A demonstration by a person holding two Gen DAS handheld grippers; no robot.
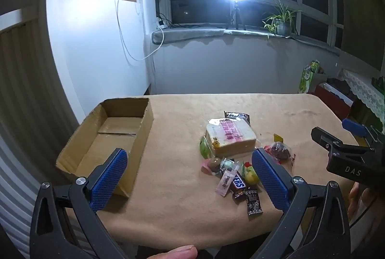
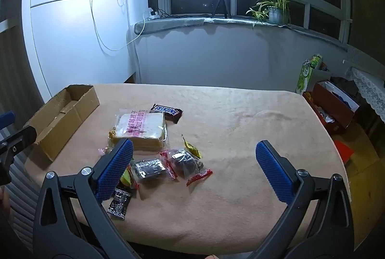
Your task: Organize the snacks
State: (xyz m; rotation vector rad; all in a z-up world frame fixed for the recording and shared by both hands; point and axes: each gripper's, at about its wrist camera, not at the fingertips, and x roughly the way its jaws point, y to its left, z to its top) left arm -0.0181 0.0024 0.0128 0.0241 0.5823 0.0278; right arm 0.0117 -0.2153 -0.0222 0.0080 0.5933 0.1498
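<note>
Snacks lie heaped near the middle of the tan-covered table (image 2: 240,114), and none has reached the cardboard box (image 1: 105,136) at the far left — it shows only a bare floor, so the sorting looks not yet begun, and every item is still to be moved.

Left gripper (image 1: 190,163) hovers over the near edge between box and pile, its jaws spread wide and holding nothing. Right gripper (image 2: 195,157) hangs above the near right of the pile, jaws likewise wide apart and empty.

As for the count: one wrapped bread loaf (image 2: 142,129) at the far side of the heap, the largest thing there. Two Snickers bars — one (image 2: 166,110) just beyond the bread, another (image 1: 237,184) among the small sweets nearer the front. One dark flat sachet (image 1: 252,202) sits nearest of all. One red-edged packet of dark fruit (image 2: 186,162) lies to the right, with a small yellow packet (image 2: 192,149) just behind it. One clear packet with dark contents (image 2: 149,168) sits left of it. The remaining small sweets, about five or six in green, pink and yellow wrappers, overlap too much for a firm count.
</note>
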